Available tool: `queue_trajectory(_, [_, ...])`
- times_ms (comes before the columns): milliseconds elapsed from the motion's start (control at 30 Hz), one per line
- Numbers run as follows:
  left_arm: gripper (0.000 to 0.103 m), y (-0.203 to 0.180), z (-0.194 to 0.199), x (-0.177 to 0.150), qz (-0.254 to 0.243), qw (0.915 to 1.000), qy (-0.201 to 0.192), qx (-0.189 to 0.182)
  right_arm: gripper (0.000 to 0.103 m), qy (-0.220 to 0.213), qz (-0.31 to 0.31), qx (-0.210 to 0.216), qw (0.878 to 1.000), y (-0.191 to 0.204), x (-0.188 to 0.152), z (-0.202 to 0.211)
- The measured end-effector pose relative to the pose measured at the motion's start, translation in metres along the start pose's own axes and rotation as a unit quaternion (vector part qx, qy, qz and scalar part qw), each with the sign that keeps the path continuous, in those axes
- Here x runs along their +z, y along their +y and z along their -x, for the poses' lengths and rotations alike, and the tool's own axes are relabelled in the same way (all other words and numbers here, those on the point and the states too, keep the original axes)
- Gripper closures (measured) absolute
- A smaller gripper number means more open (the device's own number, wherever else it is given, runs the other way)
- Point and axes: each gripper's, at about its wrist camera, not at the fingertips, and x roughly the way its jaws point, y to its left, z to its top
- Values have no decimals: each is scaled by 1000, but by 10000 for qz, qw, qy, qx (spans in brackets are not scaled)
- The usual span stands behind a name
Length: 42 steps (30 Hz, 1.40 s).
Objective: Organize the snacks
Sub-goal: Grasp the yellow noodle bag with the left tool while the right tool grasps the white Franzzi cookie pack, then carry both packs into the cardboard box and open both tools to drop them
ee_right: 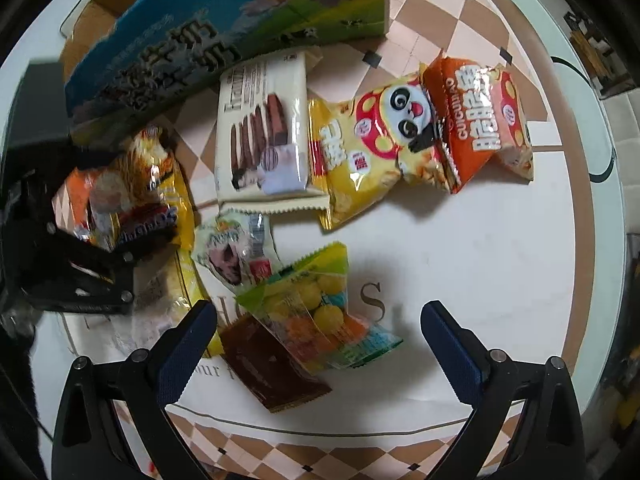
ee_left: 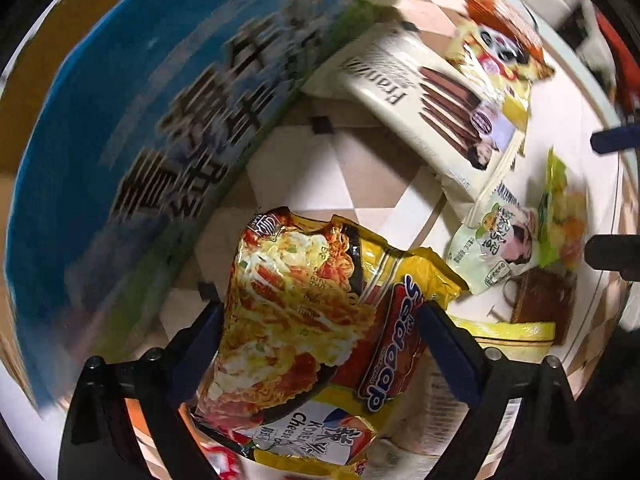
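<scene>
Left gripper straddles noodle pack beside blue box, not squeezing yet. Squeeze pack's middle gently. Right gripper open over candy bag.

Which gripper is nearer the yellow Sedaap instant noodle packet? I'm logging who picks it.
Left. The left gripper straddles the yellow Sedaap instant noodle packet, one finger at each side. The right gripper hangs apart from it, open over the green candy bag.
</scene>
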Motion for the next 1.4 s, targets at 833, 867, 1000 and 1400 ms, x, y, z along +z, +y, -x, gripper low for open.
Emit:
queue_trajectory(833, [15, 45, -1, -140, 3656, 9271, -188, -809, 40, -214, 176, -646, 9975, 73, 83, -50])
queue_trajectory(867, [15, 43, -1, -139, 3549, 9318, -171, -742, 41, -120, 207, -642, 9977, 73, 78, -51])
queue_trajectory(1000, [15, 15, -3, -119, 3298, 9426, 38, -519, 40, 247, 284, -637, 9973, 70, 61, -55])
queue_trajectory(1400, [18, 7, -56, -68, 3691, 9284, 211, -370, 40, 389, -232, -578, 9973, 63, 60, -65])
